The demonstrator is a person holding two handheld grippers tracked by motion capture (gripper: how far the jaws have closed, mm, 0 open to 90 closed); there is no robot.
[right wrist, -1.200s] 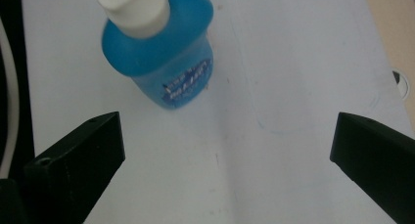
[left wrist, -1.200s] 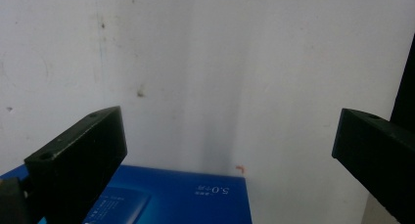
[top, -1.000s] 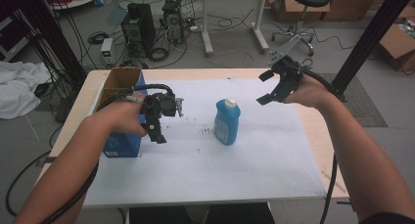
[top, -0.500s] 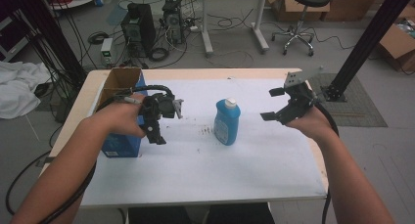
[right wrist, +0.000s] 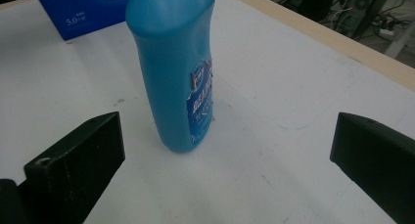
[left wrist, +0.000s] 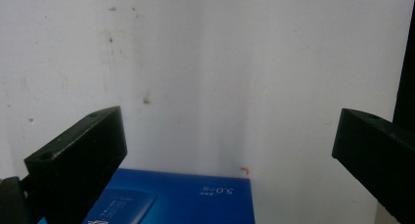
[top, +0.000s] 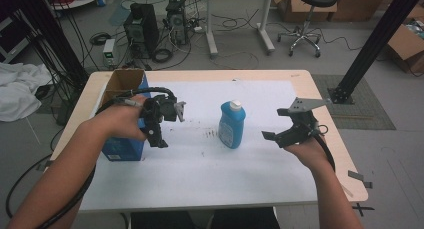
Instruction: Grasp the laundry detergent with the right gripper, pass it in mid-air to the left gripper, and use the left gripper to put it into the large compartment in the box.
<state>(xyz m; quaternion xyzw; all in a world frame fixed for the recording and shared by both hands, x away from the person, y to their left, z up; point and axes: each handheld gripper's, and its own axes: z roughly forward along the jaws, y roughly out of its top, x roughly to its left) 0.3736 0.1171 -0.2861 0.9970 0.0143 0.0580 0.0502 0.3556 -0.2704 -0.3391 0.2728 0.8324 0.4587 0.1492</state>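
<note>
The blue bottle stands upright near the middle of the white-covered table, its white cap on top, and the right gripper hovers just to its right with the jaws spread wide and nothing between them. In the right gripper view the bottle sits ahead of the jaws and left of their centre line, so the step in hand looks like an approach for a grasp, and the gap is not yet lined up on the body. To do it well, shift the gripper left until the bottle stands midway between the two jaws, keep the jaws level with the table, and close on the broad middle of the body around the label rather than near the narrower top, where a tall plastic bottle is likely to tip or slip. Close gently; the plastic wall probably flexes. The left gripper is held above the table at the left, beside the open blue box, its jaws also wide apart and empty. It looks down on the near edge of that box and is well clear of the bottle.
</note>
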